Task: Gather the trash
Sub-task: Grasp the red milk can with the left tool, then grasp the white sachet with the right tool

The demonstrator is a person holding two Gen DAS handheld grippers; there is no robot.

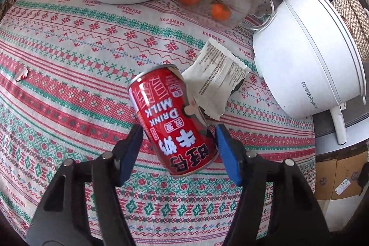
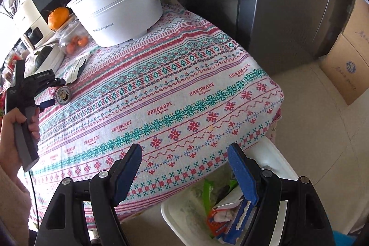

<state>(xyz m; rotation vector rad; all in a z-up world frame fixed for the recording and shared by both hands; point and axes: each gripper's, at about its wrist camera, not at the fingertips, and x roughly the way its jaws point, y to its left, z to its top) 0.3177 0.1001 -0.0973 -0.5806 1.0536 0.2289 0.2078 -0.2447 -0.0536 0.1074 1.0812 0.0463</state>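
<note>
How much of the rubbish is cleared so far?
Done: wrappers already lie in the white bin under the empty, open right gripper. In hand: the left gripper brackets the red can lying on the table. Left: the white packet behind it and a paper scrap.

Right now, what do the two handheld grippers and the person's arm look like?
Both grippers, left gripper and right gripper, have black plastic linkage arms with round silver pivot pins and flat blue pads on the fingers. Seen from the right wrist camera, the left unit has a black body with small white lettering, a grey handle and a thin black cable hanging below it. A cream knitted sleeve covers the arm.
</note>
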